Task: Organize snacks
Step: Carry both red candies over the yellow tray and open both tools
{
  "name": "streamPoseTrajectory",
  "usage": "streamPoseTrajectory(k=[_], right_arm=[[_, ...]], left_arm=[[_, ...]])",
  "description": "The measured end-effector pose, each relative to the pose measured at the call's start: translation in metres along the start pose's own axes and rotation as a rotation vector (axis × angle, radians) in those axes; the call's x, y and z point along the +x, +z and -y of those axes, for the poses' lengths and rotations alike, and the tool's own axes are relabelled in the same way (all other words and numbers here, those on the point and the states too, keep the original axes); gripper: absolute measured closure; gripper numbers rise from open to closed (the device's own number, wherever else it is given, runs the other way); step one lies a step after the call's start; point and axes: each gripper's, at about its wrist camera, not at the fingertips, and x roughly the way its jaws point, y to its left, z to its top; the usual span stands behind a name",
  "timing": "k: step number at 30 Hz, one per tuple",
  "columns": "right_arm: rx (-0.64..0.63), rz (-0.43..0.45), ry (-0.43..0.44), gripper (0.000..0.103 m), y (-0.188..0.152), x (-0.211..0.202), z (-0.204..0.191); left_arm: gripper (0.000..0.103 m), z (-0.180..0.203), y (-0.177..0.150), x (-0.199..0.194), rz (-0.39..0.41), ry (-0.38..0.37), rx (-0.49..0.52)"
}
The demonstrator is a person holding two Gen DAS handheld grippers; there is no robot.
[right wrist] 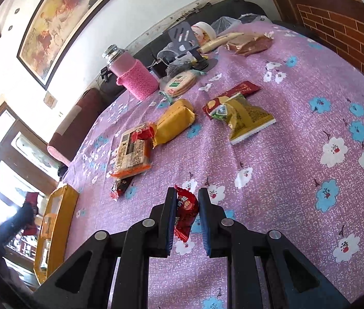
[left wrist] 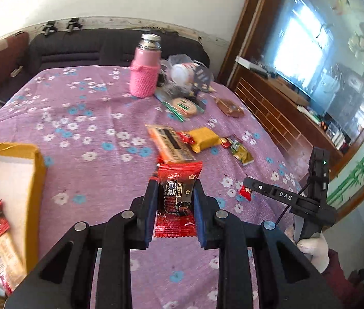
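Left wrist view
- Left gripper [left wrist: 174,200]: jaws clamped on a red-and-black sweet packet [left wrist: 178,198], held clear of the floral tablecloth [left wrist: 84,118]. The packet's long axis runs along the fingers, its far end sticking out past the tips.
- Yellow box [left wrist: 37,164]: the landmark, at the left edge, open side up, with a few packets already inside. It lies to the left of the jaws, near; judged to be where the held packet should go, so the coming move is a swing leftward over its rim.
- Loose snacks, right of the box and beyond the jaws: orange flat pack [left wrist: 171,144], yellow wrapped bar [left wrist: 205,139], gold-green sachet [left wrist: 241,152].
- Pink flask [left wrist: 145,74]: far from the box, upright, at the back of the table.
- Right gripper [left wrist: 248,189]: well right of the box, a small red sweet at its tips, a gloved hand [left wrist: 310,249] on its handle.

Right wrist view
- Right gripper [right wrist: 185,213]: jaws closed on a small red sweet [right wrist: 185,206], its long axis roughly along the fingers.
- Yellow box [right wrist: 55,221]: far left, well apart from these jaws, with the orange flat pack [right wrist: 133,152] and a dark red sweet [right wrist: 120,189] between.
- Judgement: the left hand is the nearer to the box and would reach it first
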Motion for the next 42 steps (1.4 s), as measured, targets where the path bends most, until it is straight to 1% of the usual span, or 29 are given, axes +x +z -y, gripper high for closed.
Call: streamPoseTrajectory(k=[3, 5, 7, 9, 11, 14, 17, 20, 23, 26, 30, 35, 38, 39, 42], right_arm=[[-0.038, -0.023, 0.017, 0.085, -0.004, 0.000, -0.028], [-0.054, -0.059, 0.072, 0.085, -0.008, 0.001, -0.054], [-0.105, -0.079, 0.119, 0.086, -0.011, 0.000, -0.090], [-0.169, -0.091, 0.160, 0.086, -0.014, -0.001, -0.128], [-0.219, -0.116, 0.211, 0.086, -0.018, 0.002, -0.166], [-0.303, -0.151, 0.266, 0.086, -0.029, 0.013, -0.225], [-0.378, -0.201, 0.305, 0.086, -0.047, 0.035, -0.281], [-0.432, -0.262, 0.332, 0.086, -0.071, 0.062, -0.325], [-0.480, -0.322, 0.330, 0.086, -0.097, 0.087, -0.356], [-0.502, -0.348, 0.300, 0.086, -0.111, 0.111, -0.373], [-0.505, -0.358, 0.253, 0.086, -0.118, 0.129, -0.377], [-0.518, -0.357, 0.176, 0.086, -0.119, 0.144, -0.378], [-0.551, -0.346, 0.113, 0.086, -0.122, 0.159, -0.379], [-0.566, -0.343, 0.097, 0.084, -0.124, 0.162, -0.380], [-0.585, -0.339, 0.086, 0.082, -0.129, 0.168, -0.382]], left_arm=[[0.080, -0.038, -0.007, -0.039, 0.060, 0.059, -0.066], [0.080, -0.065, -0.012, -0.062, 0.095, 0.097, -0.116], [0.080, -0.093, -0.020, -0.080, 0.122, 0.136, -0.173], [0.080, -0.118, -0.029, -0.097, 0.149, 0.156, -0.232], [0.080, -0.138, -0.039, -0.110, 0.170, 0.187, -0.268], [0.080, -0.163, -0.048, -0.125, 0.195, 0.238, -0.297], [0.080, -0.185, -0.055, -0.136, 0.206, 0.275, -0.328], [0.080, -0.207, -0.063, -0.141, 0.207, 0.304, -0.356], [0.080, -0.231, -0.070, -0.144, 0.198, 0.324, -0.390], [0.080, -0.253, -0.075, -0.140, 0.176, 0.319, -0.439], [0.080, -0.267, -0.076, -0.126, 0.146, 0.307, -0.465], [0.079, -0.274, -0.072, -0.117, 0.120, 0.309, -0.479], [0.079, -0.276, -0.070, -0.113, 0.103, 0.334, -0.487], [0.078, -0.276, -0.071, -0.114, 0.101, 0.339, -0.490], [0.075, -0.269, -0.071, -0.121, 0.118, 0.365, -0.472]])
